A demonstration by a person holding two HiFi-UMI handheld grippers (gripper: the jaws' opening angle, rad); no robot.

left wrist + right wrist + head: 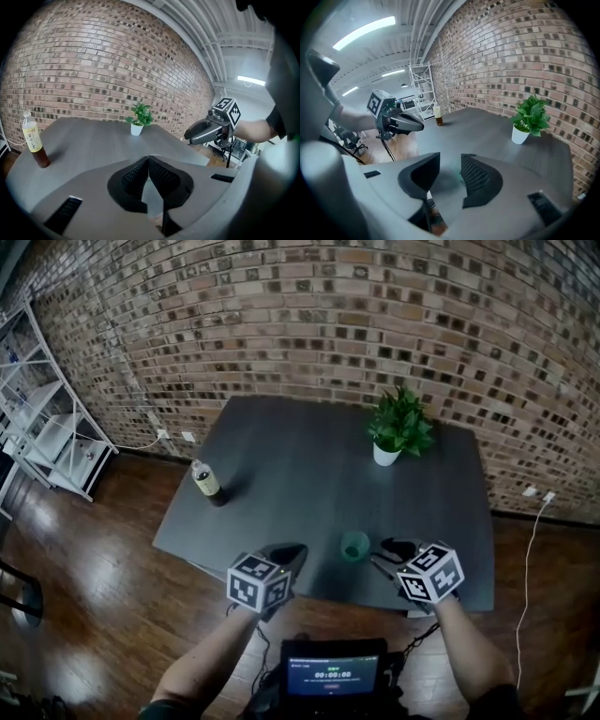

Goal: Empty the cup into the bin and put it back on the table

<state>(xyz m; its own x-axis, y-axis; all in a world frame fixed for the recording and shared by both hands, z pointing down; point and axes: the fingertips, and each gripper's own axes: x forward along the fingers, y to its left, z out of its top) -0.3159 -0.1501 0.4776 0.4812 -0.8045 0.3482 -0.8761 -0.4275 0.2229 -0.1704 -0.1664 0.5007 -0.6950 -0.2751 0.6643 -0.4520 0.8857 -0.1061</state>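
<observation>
A small green cup (354, 545) stands upright near the front edge of the dark grey table (300, 465), between my two grippers. My right gripper (387, 555) is just right of the cup and apart from it. Its jaws are open, and a sliver of the cup (459, 176) shows through the gap beyond the right gripper (450, 157). My left gripper (296, 551) hovers left of the cup with its jaws shut and empty. The left gripper view shows the left gripper (149, 160) with its tips meeting over bare tabletop; the cup is hidden there.
A potted plant (399, 427) stands at the table's back right, and a bottle of brown drink (206, 481) near its left edge. A white shelf rack (47, 427) stands at the far left on the wooden floor. A small screen (333, 673) sits below my arms.
</observation>
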